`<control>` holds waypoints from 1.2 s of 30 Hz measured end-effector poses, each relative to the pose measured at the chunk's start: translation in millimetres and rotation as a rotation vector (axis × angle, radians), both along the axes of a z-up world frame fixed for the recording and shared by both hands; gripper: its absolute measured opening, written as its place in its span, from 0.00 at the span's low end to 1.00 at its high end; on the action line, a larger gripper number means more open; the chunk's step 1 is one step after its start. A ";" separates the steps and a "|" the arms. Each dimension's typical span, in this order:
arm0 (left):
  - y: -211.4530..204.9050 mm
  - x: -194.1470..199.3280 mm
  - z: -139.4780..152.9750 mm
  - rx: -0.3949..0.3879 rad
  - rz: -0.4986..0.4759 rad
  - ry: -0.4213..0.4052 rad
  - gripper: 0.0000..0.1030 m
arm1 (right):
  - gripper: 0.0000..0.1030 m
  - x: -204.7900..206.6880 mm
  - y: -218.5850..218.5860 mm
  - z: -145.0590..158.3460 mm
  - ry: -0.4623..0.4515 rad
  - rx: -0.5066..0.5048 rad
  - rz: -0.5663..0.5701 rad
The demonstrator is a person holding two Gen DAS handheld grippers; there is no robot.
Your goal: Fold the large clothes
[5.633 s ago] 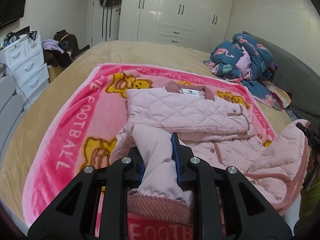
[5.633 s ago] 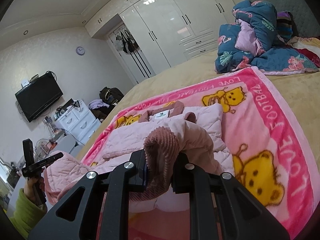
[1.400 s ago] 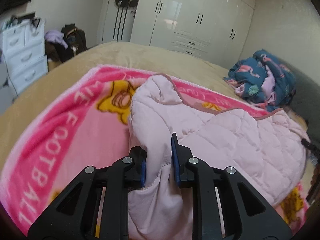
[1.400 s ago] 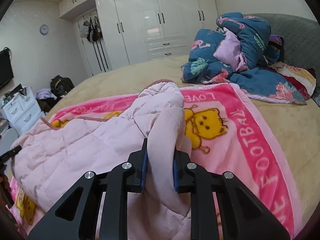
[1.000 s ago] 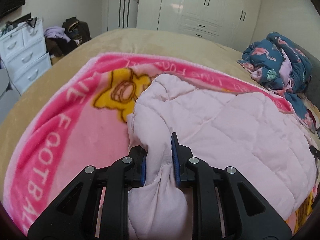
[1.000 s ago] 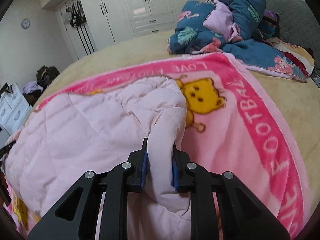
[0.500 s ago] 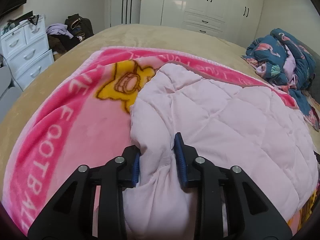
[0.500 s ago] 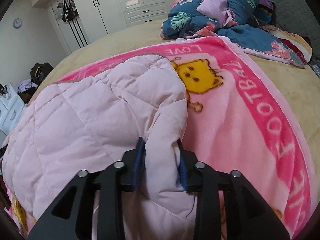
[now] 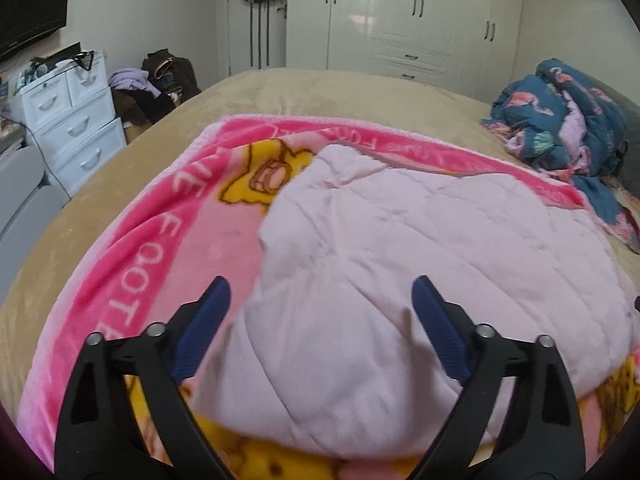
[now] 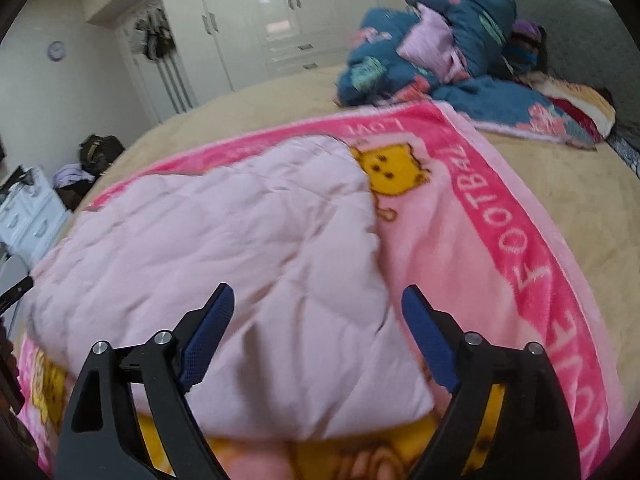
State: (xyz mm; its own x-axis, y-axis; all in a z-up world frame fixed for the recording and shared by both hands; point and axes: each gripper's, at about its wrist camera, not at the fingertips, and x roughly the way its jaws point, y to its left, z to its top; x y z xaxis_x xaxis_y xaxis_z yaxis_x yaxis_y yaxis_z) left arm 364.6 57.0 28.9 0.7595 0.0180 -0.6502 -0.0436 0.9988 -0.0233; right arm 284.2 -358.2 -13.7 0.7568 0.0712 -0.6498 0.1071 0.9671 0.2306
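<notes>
Both grippers are letting go. The left gripper [image 9: 320, 300] has its blue pads [image 9: 204, 328] swinging wide, jaws opening, and the jacket [image 9: 420, 264] sits low between them, untouched. Same on the other side: the right gripper [image 10: 316, 312] is opening too, the jacket's [image 10: 224, 240] near edge under the gap, no pad pressing it.

The jacket lies dead ahead and just below both grippers, a soft pale-pink quilted bundle, puffy, stitched in diamonds, folded into a broad mound. Its long axis runs side to side, spanning from one gripper to the other, so each hand is nearest its own end; the left covers the left corner, the right the right edge.

Under it, the blanket [image 9: 132, 240], plush fleece, hot pink border with white lettering and yellow bears. Beyond that, the tan bed [image 9: 340, 96], smooth and flat. Far right, a crumpled blue floral quilt [image 10: 440, 60]. At the back, glossy white wardrobes [image 9: 400, 16].
</notes>
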 end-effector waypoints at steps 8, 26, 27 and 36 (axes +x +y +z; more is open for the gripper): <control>-26.0 -44.5 20.7 -0.055 -0.055 -0.034 0.91 | 0.95 -50.5 28.4 36.2 -0.102 0.024 0.097; -29.7 -93.8 6.4 -0.048 -0.031 0.008 0.91 | 0.96 -118.8 38.1 31.8 -0.115 0.014 0.078; -29.1 -96.1 4.7 -0.046 -0.029 0.009 0.91 | 0.96 -119.7 37.7 29.6 -0.113 0.011 0.076; -21.3 -104.0 -15.0 -0.057 -0.017 0.042 0.91 | 0.96 -126.4 41.5 5.1 -0.050 0.027 0.047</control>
State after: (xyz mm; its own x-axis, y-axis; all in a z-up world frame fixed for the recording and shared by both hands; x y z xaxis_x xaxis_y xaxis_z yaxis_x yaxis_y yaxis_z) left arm 260.7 35.6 13.9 0.7313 -0.0333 -0.6813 -0.0284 0.9965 -0.0791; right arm 157.8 -316.7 -8.7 0.7834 0.1242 -0.6090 0.0498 0.9641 0.2607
